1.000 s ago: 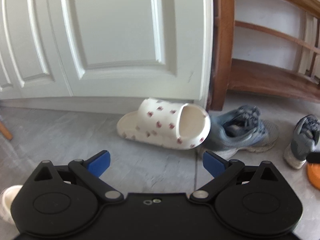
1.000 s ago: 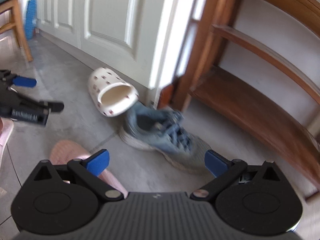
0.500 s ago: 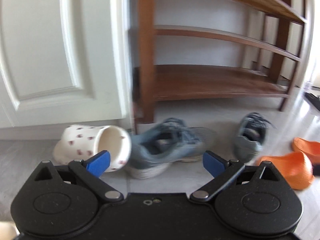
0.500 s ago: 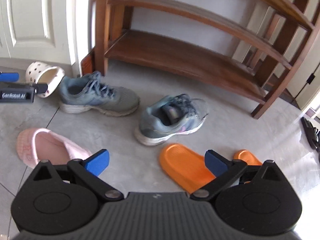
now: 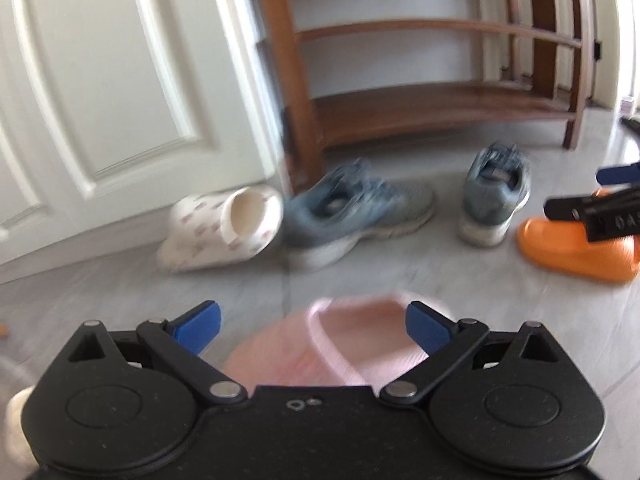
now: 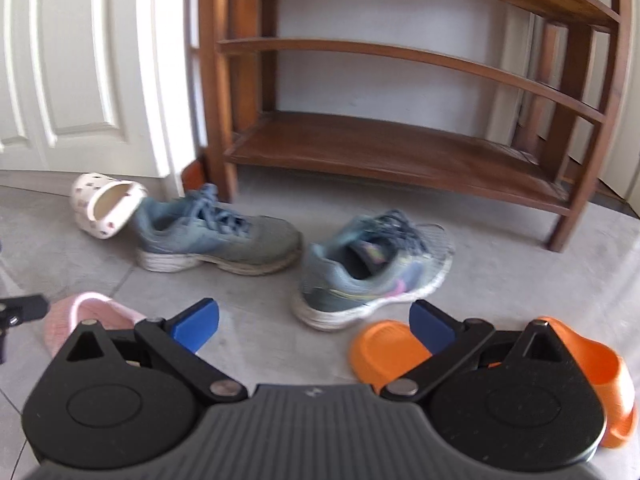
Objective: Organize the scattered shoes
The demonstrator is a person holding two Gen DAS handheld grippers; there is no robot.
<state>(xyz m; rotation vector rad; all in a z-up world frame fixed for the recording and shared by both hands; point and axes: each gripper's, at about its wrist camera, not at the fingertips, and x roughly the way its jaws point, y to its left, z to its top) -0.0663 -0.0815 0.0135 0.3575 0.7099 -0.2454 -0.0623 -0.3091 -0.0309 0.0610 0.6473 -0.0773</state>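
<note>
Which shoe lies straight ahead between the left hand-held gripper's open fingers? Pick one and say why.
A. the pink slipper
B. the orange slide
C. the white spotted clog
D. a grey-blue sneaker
A: in the left wrist view the pink slipper fills the gap of the open left hand-held gripper, while the other shoes lie farther off.

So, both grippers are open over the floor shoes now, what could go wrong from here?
1. The soft pink fabric slipper lies between the open left gripper's blue pads; it may squash and slip when pinched.
2. The white patterned slide touches the grey-blue laced sneaker, so lifting one could drag the other.
3. The open right gripper hovers near the orange rubber slide and could bump it.
</note>
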